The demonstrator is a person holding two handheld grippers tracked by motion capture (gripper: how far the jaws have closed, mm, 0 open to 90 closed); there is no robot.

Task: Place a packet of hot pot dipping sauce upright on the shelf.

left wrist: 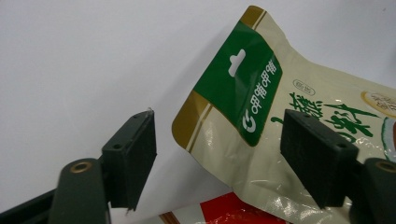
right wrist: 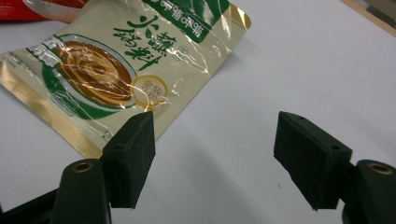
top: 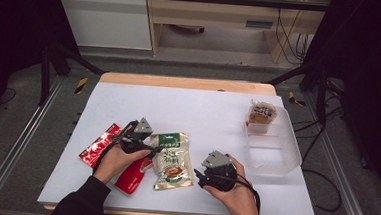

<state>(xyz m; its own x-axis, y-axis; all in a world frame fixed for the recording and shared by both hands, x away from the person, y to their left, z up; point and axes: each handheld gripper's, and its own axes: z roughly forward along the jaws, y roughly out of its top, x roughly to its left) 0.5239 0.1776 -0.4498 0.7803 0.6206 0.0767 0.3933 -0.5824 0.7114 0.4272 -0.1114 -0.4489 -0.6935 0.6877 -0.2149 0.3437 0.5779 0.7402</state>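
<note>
Closing on the cream-and-green sauce pouch [top: 172,160] is the step in hand, I judge. It lies flat on the white bench [top: 198,113], overlapping a red packet [top: 120,156] on its far side from the clear bin [top: 273,147]. The left tongs [top: 152,148] stand released, straddling the pouch's green hanger corner [left wrist: 238,88]; slide one jaw under that lifted edge before pinching. The right tongs [top: 198,175], also spread and empty, hover beside the pouch's bottom edge, on its bin side.

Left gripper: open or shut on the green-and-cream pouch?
Open. The left gripper has its jaws spread wide around the hanger end of the green-and-cream pouch, with clear gaps showing, nothing pinched yet.
</note>
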